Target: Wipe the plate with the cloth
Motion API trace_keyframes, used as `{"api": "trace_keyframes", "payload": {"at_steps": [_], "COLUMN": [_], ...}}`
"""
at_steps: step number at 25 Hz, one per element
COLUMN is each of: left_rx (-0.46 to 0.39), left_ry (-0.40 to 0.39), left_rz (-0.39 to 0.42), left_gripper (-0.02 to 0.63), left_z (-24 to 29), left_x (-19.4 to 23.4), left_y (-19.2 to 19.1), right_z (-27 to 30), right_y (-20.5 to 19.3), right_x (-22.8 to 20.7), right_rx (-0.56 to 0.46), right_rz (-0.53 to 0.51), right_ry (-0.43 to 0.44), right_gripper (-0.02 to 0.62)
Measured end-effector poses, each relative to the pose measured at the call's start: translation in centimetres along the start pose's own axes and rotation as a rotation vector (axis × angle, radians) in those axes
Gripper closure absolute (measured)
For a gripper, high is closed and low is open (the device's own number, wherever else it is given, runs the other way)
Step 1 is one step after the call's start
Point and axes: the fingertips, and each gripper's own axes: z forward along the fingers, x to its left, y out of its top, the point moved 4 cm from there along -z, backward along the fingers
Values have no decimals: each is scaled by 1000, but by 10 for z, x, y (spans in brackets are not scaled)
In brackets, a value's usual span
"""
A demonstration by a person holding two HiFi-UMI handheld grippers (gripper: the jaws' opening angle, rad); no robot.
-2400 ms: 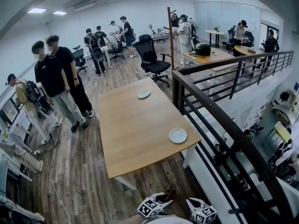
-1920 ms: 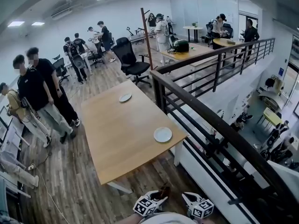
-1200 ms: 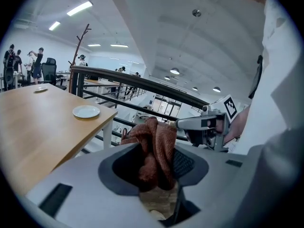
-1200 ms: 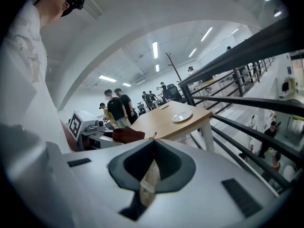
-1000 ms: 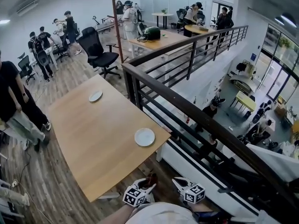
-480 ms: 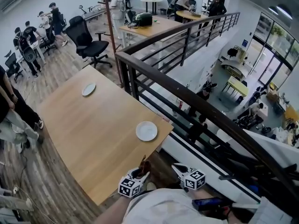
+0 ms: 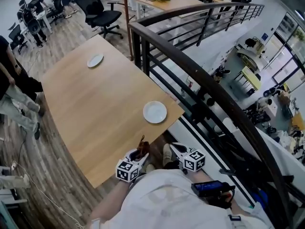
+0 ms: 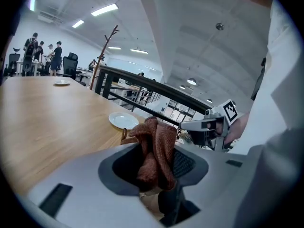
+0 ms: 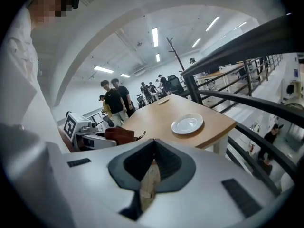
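A white plate (image 7: 155, 112) lies near the close corner of the wooden table (image 7: 95, 109); it also shows in both gripper views (image 8: 123, 120) (image 9: 187, 124). My left gripper (image 7: 141, 150) is shut on a rust-brown cloth (image 8: 155, 148), held just short of the table's near edge. The cloth (image 7: 141, 146) bunches up between the jaws. To its right, my right gripper (image 7: 174, 148) is off the table edge, its jaws closed together with nothing in them (image 9: 153, 148). A second white plate (image 7: 95, 60) sits at the table's far end.
A dark metal railing (image 7: 190, 75) runs along the table's right side, with a drop to a lower floor beyond it. People (image 7: 14, 89) stand left of the table. Office chairs (image 7: 97, 6) and desks stand at the back.
The view has tipped downward and drawn closer to the table's near corner. Both grippers now sit higher in the view, nearer the close plate. The cloth stays in the left gripper.
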Motion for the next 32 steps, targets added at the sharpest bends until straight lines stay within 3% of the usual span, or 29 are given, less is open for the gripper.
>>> {"api": "trace_keyframes", "payload": {"at_steps": [9, 15, 24, 32], "left_rx": [-14, -12, -18, 8], "left_ry": [106, 146, 244, 227], "left_rz": [-36, -32, -63, -65], "left_gripper": [436, 436, 436, 436], "left_z": [29, 70, 108, 114], "left_x": [19, 32, 49, 60], "left_y": [35, 47, 101, 103], "right_z": [37, 57, 90, 100], "right_y": [48, 50, 96, 97], "right_x": [-41, -80, -118, -125], "right_rx": [45, 80, 126, 128], "right_rz": [-32, -41, -66, -46], "right_ry": [101, 151, 259, 239], "right_gripper": [581, 581, 581, 581]}}
